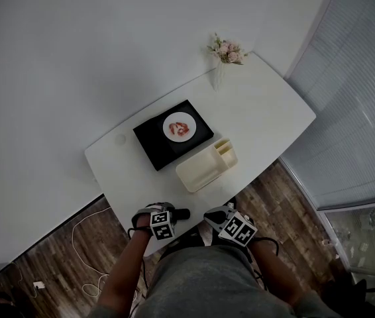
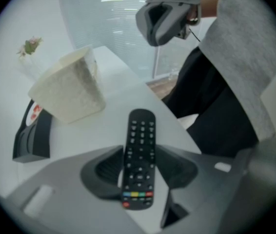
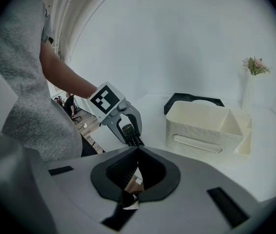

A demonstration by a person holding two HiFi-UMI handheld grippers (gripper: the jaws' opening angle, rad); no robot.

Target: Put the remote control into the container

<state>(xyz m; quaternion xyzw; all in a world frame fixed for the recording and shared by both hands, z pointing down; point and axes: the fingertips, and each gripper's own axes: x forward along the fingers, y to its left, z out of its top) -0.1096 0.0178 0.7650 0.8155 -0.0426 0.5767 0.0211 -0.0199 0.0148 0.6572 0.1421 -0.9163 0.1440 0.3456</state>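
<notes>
Remote control: remote control [image 2: 139, 145] is lying flat and buttons-up at the near edge of the white table [image 1: 267, 118], where a grip across its narrow width is easiest.
Left gripper: left gripper [image 3: 129, 133] is pointing steeply down over it, with its jaws standing apart and closely flanking both long edges. No squeeze is showing yet, so the pickup seems to be only beginning.
Right gripper: right gripper [image 3: 134, 177] is hanging at the table's near edge with its jaws drawn almost together on nothing, probably keeping clear.
Container: cream divided container [image 1: 207, 165] is sitting mid-table, well beyond the remote, its large compartment lying empty and open upward for a drop-in.
Neighbours: black tray [image 1: 151, 144] carrying a plate [image 1: 179, 126] is sitting just behind the container, and a flower vase [image 1: 222, 61] is standing at the far corner. Neither appears to be crossing the carrying path.
</notes>
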